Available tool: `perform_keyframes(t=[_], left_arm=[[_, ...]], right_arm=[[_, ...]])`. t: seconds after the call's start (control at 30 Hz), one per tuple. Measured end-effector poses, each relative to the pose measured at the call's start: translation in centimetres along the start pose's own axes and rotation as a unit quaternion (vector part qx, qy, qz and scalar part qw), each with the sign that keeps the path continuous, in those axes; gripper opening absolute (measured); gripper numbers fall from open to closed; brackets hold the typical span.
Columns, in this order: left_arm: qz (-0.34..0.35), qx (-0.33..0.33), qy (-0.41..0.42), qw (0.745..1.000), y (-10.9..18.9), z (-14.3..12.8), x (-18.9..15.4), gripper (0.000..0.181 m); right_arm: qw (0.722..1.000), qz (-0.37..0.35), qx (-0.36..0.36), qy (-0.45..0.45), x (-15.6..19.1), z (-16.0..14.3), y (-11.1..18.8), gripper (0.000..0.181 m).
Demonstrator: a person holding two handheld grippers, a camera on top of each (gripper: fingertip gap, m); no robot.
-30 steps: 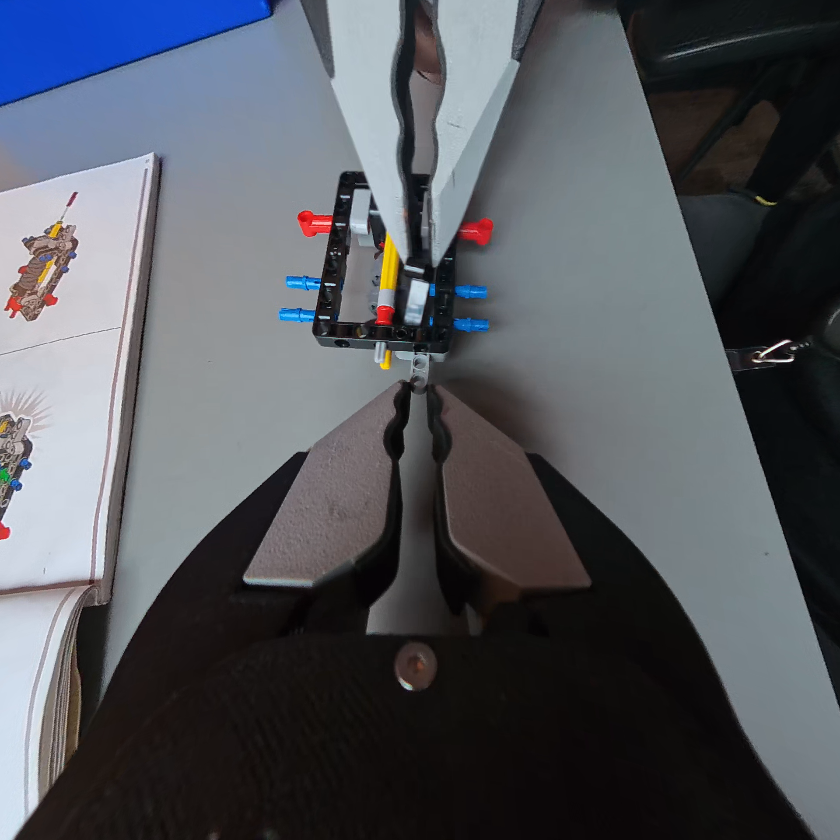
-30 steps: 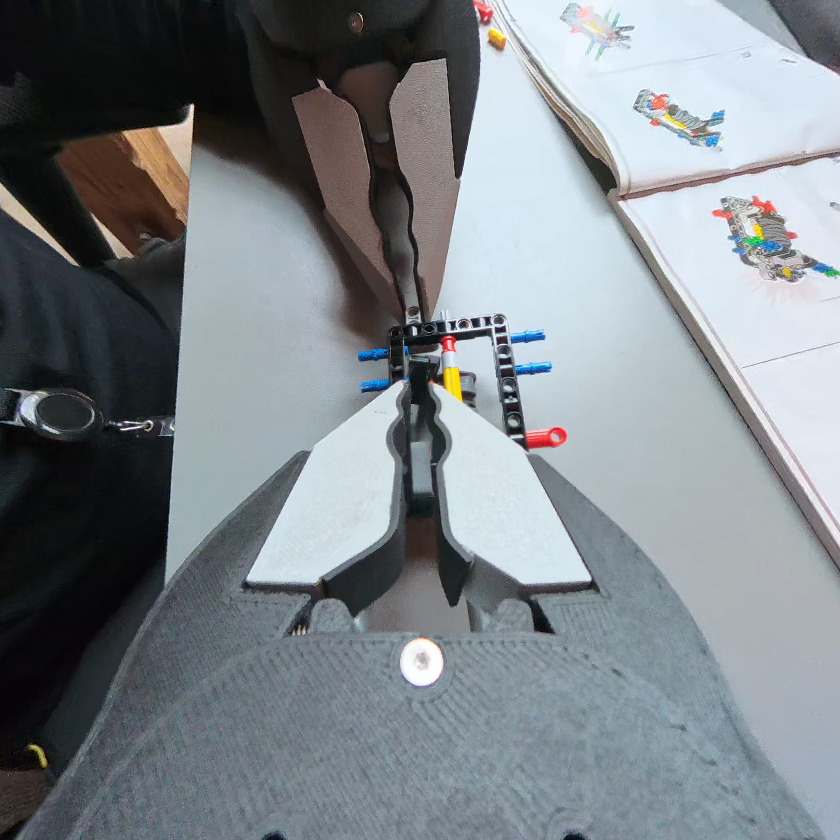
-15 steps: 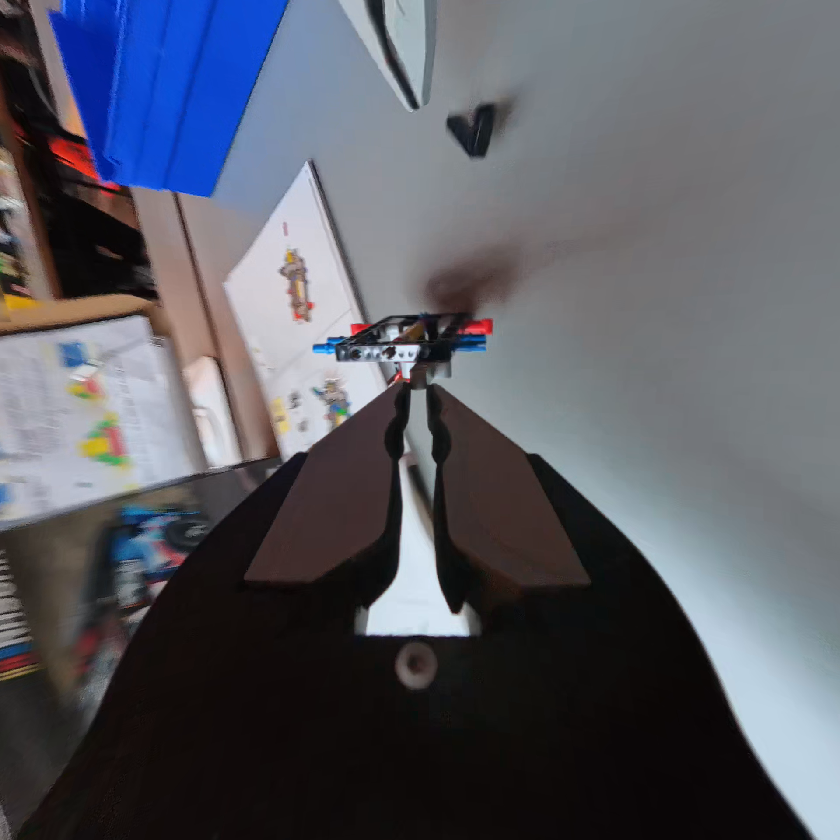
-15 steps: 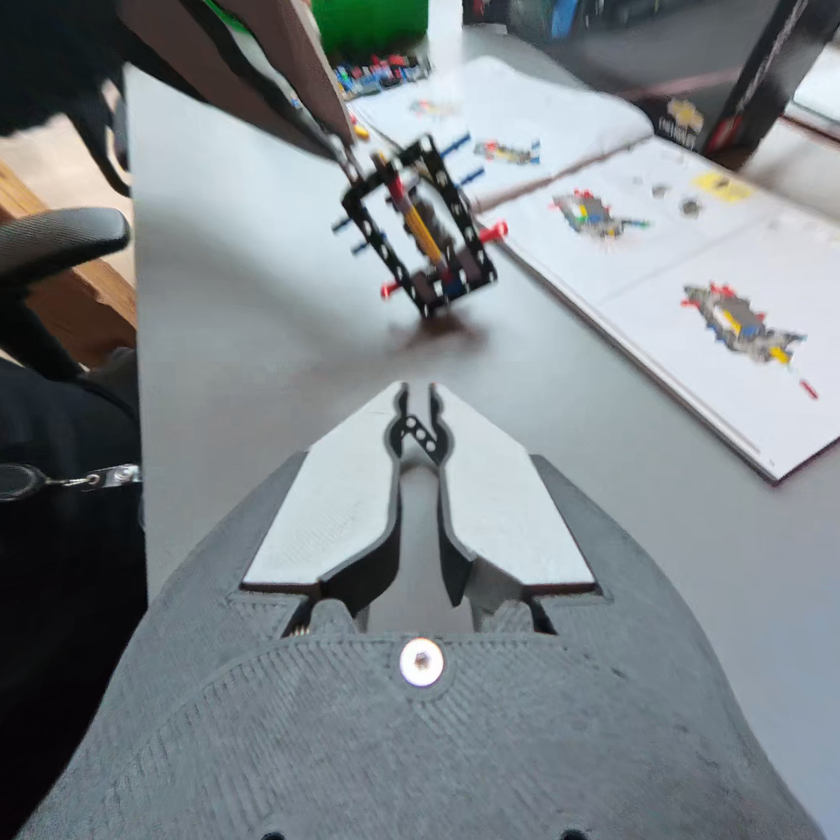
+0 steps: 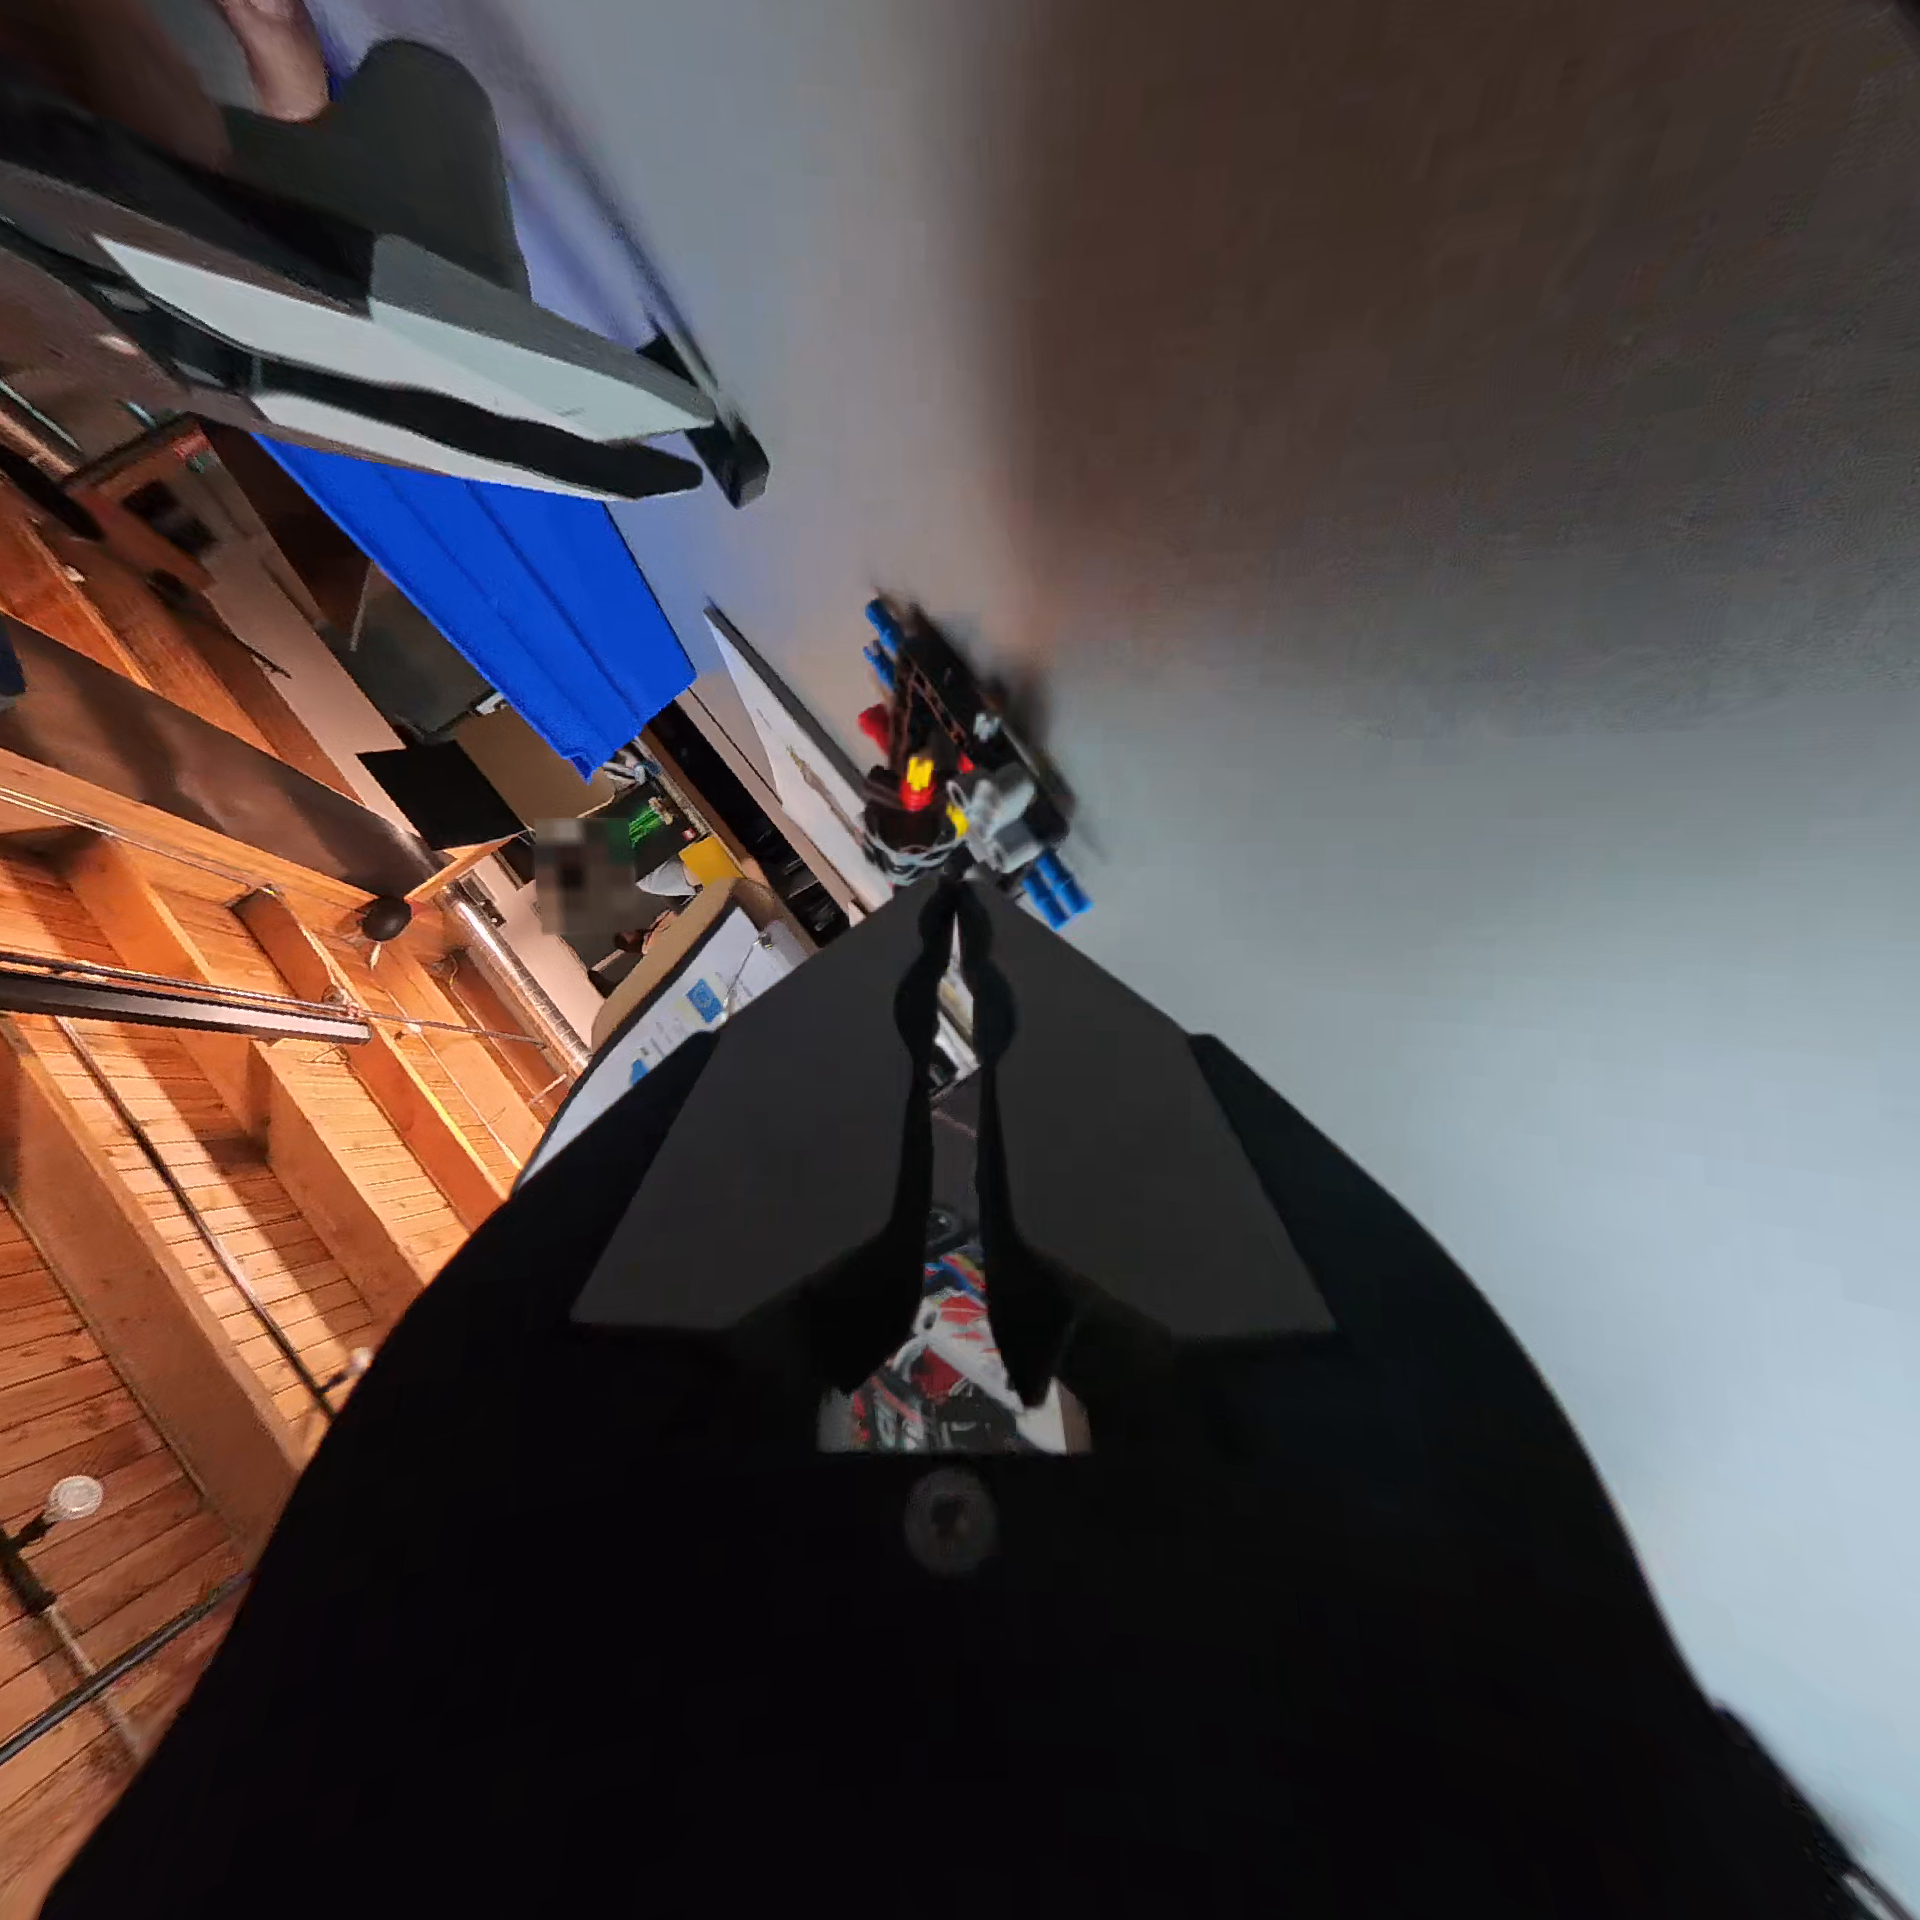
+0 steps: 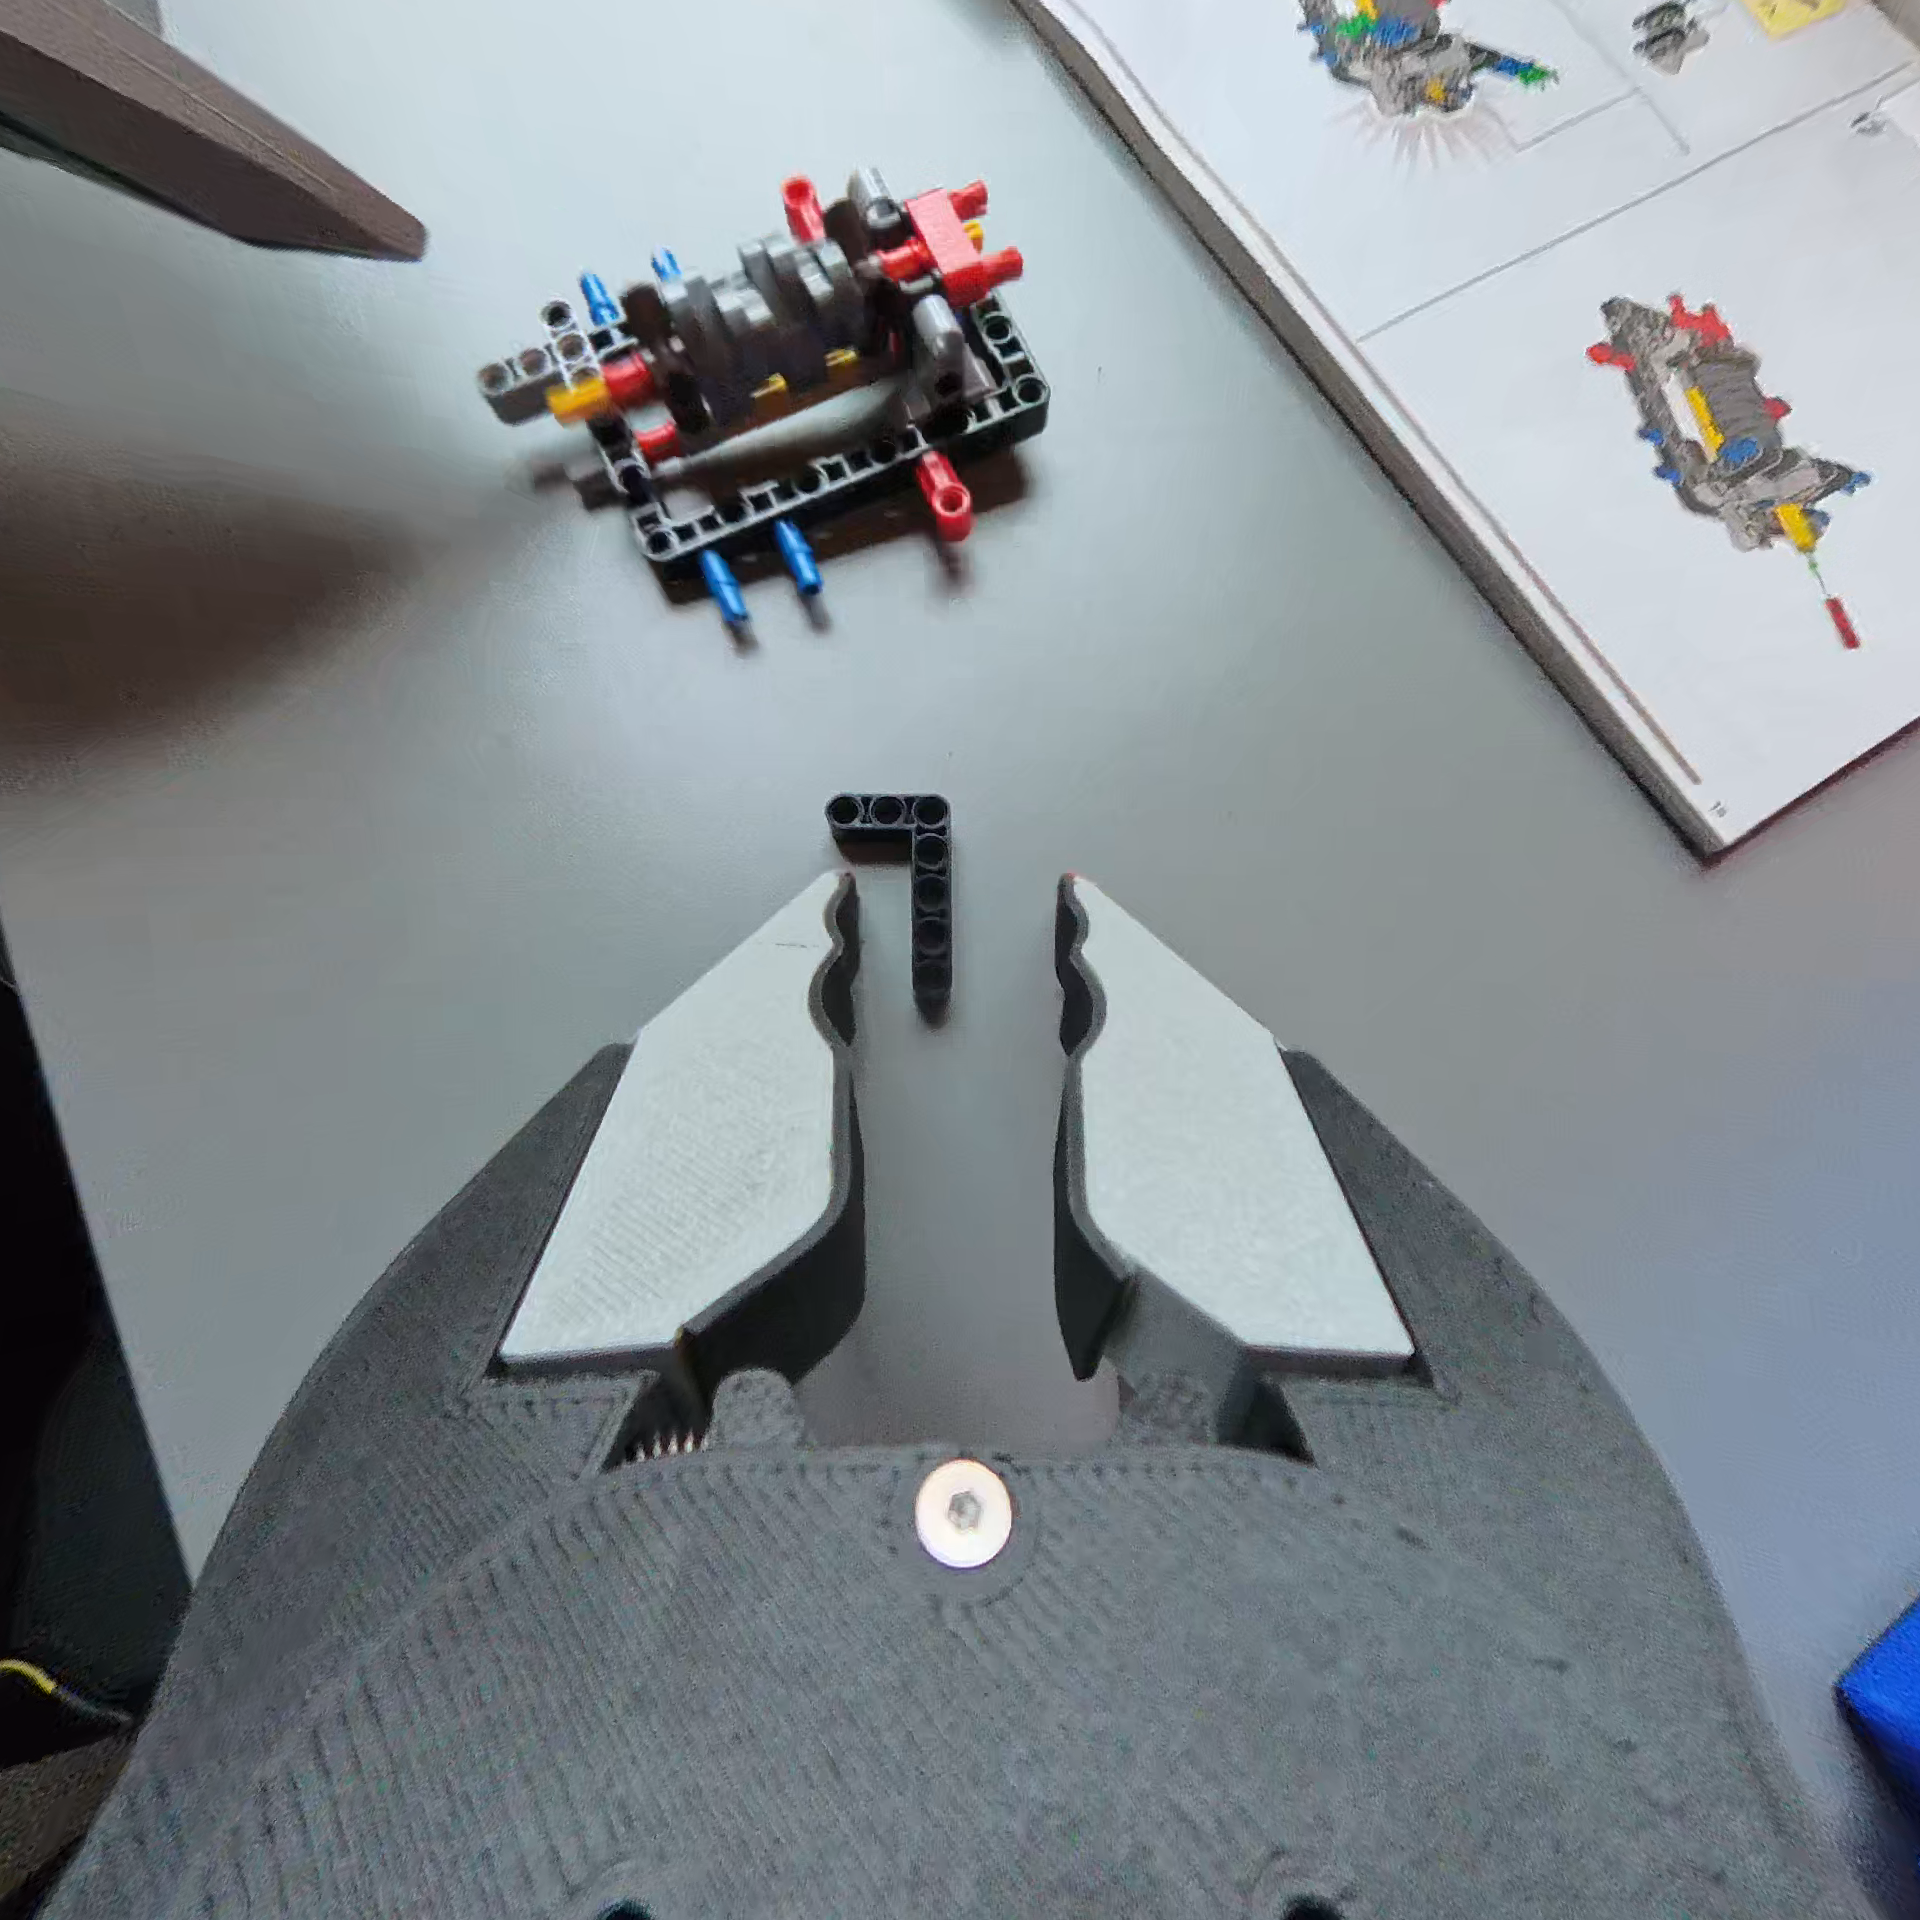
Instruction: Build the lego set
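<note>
The lego assembly (image 6: 790,405), a black frame with grey crank discs and red and blue pins, lies on the grey table (image 6: 1299,748). My left gripper (image 5: 951,899) is shut, and the blurred assembly (image 5: 956,790) sits just beyond its tips. In the right wrist view one of its fingers (image 6: 260,187) hangs apart from the assembly at the upper left. My right gripper (image 6: 958,883) is open. A black L-shaped beam (image 6: 888,814) lies flat on the table between its fingertips, touching neither. The right gripper (image 5: 701,452) also shows in the left wrist view.
The open instruction booklet (image 6: 1558,364) lies to the right of the assembly. A blue box (image 5: 499,592) stands beyond it, and its corner (image 6: 1881,1704) shows at the lower right. The table edge and a dark chair are at the left. The tips of one gripper are about 15 cm away from the tips of the other.
The left gripper lifted the assembly and turned it over; it now lies crank side up, free of the gripper. The right gripper has opened and the L-beam it held lies on the table.
</note>
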State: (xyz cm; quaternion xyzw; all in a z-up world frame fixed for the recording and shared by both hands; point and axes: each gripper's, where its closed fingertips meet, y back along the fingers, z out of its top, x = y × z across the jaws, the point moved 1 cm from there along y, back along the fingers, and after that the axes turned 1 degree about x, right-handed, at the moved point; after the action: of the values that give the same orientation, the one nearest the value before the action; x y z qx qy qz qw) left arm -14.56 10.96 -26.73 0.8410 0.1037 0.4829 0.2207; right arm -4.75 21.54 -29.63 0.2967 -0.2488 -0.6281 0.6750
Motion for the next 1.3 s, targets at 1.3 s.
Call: perform_keyframes(t=[1.3], left_arm=[[-0.192, -0.257, 0.536, 0.781, 1.5, 4.8, 6.6, 0.033]], right_arm=[[0.961, 0.224, -0.004, -0.165, 8.1, 3.4, 2.8, 0.004]])
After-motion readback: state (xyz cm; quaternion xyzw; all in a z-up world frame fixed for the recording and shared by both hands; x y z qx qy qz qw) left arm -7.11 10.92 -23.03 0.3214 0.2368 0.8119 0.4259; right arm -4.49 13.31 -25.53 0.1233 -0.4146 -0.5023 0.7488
